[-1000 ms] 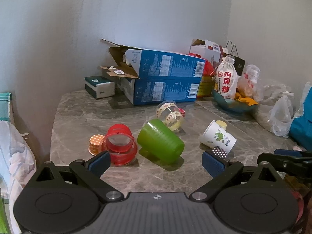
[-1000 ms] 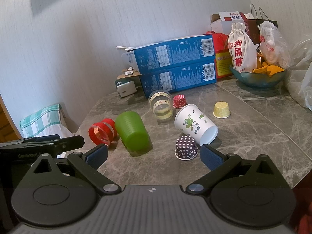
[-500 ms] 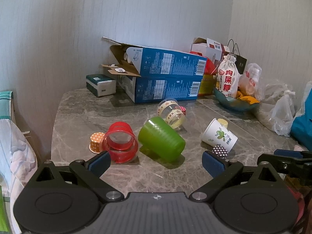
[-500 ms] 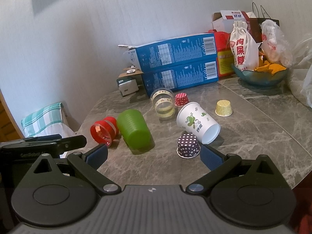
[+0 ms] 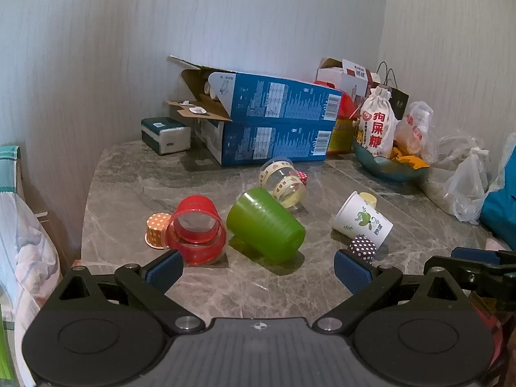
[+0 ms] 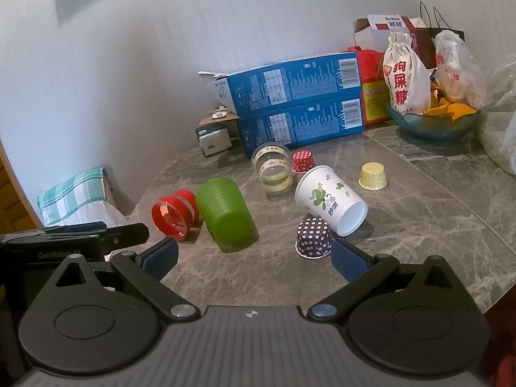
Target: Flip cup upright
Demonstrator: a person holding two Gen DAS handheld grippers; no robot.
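Note:
Several cups lie on their sides on the grey marble table (image 5: pixel 135 180): a green plastic cup (image 5: pixel 266 225) (image 6: pixel 222 214), a red clear cup (image 5: pixel 196 229) (image 6: pixel 174 214), a clear cup with patterned bands (image 5: pixel 283 182) (image 6: pixel 272 169) and a white paper cup with a green print (image 5: pixel 362 219) (image 6: pixel 330 200). My left gripper (image 5: pixel 258 271) is open and empty, hovering at the near table edge in front of the green cup. My right gripper (image 6: pixel 254 259) is open and empty, short of the green and white cups.
Small dotted paper cups stand mouth down: orange (image 5: pixel 156 230), purple (image 6: pixel 312 237), red (image 6: pixel 303 161), yellow (image 6: pixel 372 175). Stacked blue boxes (image 6: pixel 296 103), a white sack (image 6: pixel 404 74) in a blue bowl (image 6: pixel 432 125) and plastic bags (image 5: pixel 467 187) line the back and right. A cushion (image 6: pixel 74 198) sits left.
Both views have drawn back and risen slightly, so the cups sit a little higher and farther in the frame. Nothing on the table has moved; both grippers stay open.

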